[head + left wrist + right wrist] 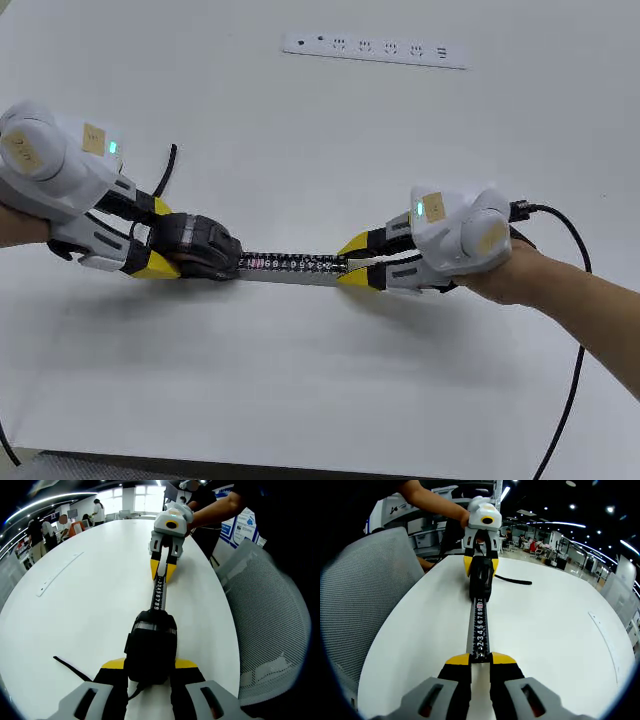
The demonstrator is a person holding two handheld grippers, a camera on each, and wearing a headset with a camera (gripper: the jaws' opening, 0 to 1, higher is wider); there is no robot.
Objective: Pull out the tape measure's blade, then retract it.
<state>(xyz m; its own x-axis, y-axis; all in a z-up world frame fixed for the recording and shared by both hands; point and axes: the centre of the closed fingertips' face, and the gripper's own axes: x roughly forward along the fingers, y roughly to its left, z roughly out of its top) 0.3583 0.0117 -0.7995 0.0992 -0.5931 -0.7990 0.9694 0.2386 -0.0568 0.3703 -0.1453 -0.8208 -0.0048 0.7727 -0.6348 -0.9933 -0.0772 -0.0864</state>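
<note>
Tape measure (200,248) clamped in the left gripper (160,238) — its blade (292,264), partly out, pinched at the tip by the right gripper (349,262).

A white oval bench (300,380) carries a power strip (375,48) near its far edge; a grey mesh chair (270,625) stands beside it, with bright windows (142,491) and ceiling light strips (568,524) beyond
</note>
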